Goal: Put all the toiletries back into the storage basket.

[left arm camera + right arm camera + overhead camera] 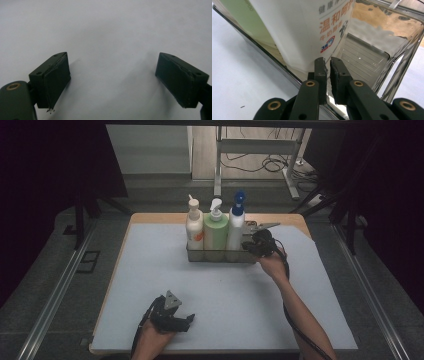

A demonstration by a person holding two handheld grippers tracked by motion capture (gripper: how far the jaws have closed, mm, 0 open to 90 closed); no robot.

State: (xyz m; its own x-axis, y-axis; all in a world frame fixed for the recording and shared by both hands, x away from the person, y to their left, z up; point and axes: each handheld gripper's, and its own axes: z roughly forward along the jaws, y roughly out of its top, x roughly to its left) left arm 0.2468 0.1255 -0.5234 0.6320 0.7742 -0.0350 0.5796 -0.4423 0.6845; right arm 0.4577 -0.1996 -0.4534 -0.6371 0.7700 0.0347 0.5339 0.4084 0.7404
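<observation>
Nearest the person, the left claw [187, 320] rests low on the pale grey sheet-covered worktop [150, 285], close to its near edge. In the left gripper view its two black jaws stand wide apart with only bare worktop between them, so this claw [112, 80] is empty and, by the look of it, waiting.

Farther off and to the right, the right claw [248, 246] sits at the right end of the clear rectangular plastic caddy [220, 256], which stands towards the far middle of the worktop. In the right gripper view this claw [328, 66] has its jaws drawn almost together astride the caddy's near wall [294, 77], one jaw on each side of the rim. I cannot tell for sure whether the pads press on the wall or merely flank it.

Inside the caddy three pump bottles stand upright in a row: a cream bottle with an orange label [194, 227] at the left, a light green bottle with a white pump [215, 230] in the middle, and a white bottle with a blue pump top [236, 227] at the right, just beside the right claw. The stretch of caddy floor [362, 65] right of the white bottle is vacant.

Judging from this, loading looks largely done. Either one more bottle is still due, or the caddy itself is about to be shifted.
</observation>
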